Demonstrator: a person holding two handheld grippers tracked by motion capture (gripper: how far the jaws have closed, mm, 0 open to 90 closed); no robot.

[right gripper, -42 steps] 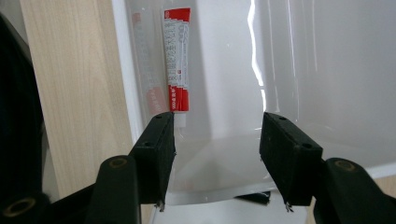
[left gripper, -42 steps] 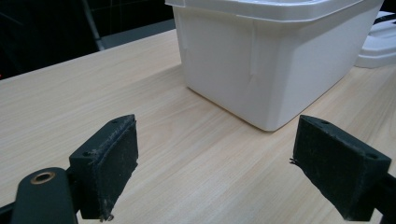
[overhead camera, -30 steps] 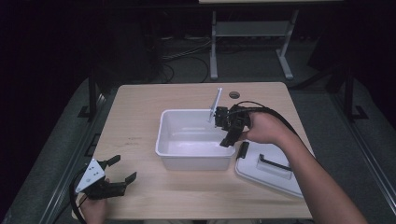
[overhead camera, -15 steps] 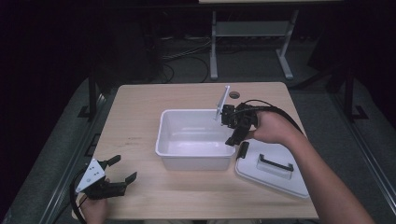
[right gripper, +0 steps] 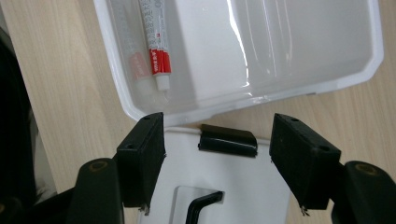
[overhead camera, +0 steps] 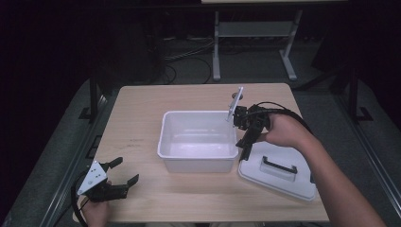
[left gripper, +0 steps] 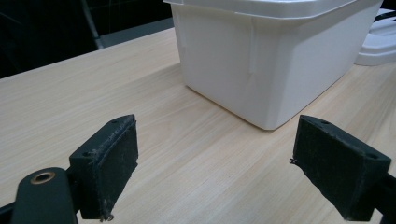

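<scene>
Nearest the person, at the table's 7 o'clock corner, the left gripper (overhead camera: 126, 169) sits low over the pale wood-grain table (overhead camera: 142, 109). Its two blocky black jaws, faced with matte rubbery pads, are spread wide and have hold of nothing. At 4 o'clock from the bin lies a flat, round-cornered white plastic lid (overhead camera: 283, 182) with a black handle and a black latch (right gripper: 228, 140) on its edge.

Above the seam between lid and bin, at the bin's 3 o'clock side, the right gripper (right gripper: 217, 130) points downward, jaws parted wide and empty. Beyond it stands the rectangular bin (overhead camera: 198, 164), glossy white plastic with smooth walls and a rolled rim. Inside, a slim white tube (right gripper: 156, 42) with a red band and small print lies against one wall, its cap end toward the jaws.
</scene>
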